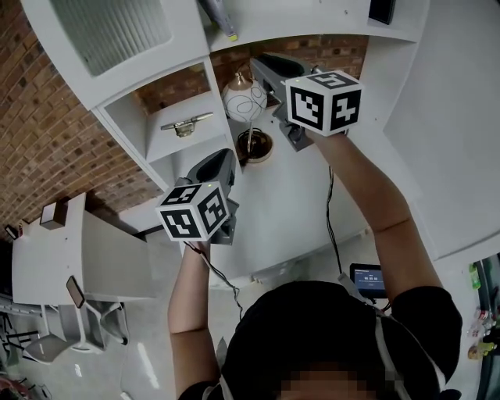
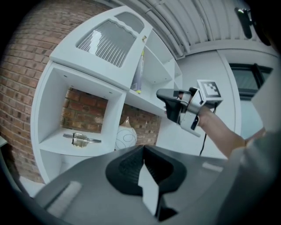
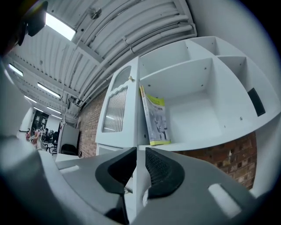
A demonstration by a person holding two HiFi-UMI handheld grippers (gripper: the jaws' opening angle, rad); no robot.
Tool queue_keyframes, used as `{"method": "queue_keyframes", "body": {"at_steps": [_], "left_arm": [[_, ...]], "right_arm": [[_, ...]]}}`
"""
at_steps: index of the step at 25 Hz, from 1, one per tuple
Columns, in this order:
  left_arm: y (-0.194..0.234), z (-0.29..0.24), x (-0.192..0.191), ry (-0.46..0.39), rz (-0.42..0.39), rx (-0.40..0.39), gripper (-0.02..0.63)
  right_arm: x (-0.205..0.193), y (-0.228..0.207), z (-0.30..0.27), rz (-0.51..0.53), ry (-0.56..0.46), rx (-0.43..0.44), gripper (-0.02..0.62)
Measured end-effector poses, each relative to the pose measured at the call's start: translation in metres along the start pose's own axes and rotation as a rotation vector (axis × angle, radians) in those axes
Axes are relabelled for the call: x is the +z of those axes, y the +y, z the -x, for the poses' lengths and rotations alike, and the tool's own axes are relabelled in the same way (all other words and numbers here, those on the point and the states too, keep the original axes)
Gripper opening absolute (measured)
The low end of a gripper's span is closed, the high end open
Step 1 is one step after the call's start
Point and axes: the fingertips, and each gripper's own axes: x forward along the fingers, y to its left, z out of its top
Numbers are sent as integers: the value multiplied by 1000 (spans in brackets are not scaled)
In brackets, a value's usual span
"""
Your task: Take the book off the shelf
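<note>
The book [image 3: 154, 116], with a grey cover and yellow-green edge, stands in an upper compartment of the white shelf unit [image 3: 206, 141], its foot on the board and its top tilted against the compartment's left wall. In the head view it shows only as a sliver at the top edge [image 1: 219, 21].

The right gripper [image 3: 137, 154] is raised towards that compartment, below the book and apart from it. Its jaws are parted by a narrow slit with nothing between them, only the white edge of the shelf unit seen through the gap.

The left gripper [image 2: 143, 151] is held lower, its pads drawn together and empty, facing the lower compartments. There a white vase [image 2: 126, 137] with thin looping lines stands before the brick wall [image 2: 83, 110], and a small metal ornament [image 2: 81, 139] lies in the compartment to its left.

A ribbed-glass cabinet door [image 3: 115, 116] sits just left of the book's compartment
</note>
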Motion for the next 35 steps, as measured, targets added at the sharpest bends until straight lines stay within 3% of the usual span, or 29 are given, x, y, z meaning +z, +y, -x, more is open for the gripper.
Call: {"method": "queue_keyframes", "body": {"at_steps": [9, 14, 19, 30, 35], "left_arm": [[21, 7, 0, 8, 4, 65, 8], [22, 17, -1, 2, 60, 56, 8], [22, 22, 1, -5, 59, 61, 8], [26, 33, 10, -20, 37, 90, 8], [33, 31, 30, -52, 27, 118, 8]], "right_arm": [[51, -11, -42, 47, -84, 2, 60], [75, -9, -61, 75, -111, -1, 88], [95, -9, -76, 86, -134, -16, 127], [111, -14, -105, 128, -133, -62, 153], [111, -16, -116, 140, -118, -66, 158]]}}
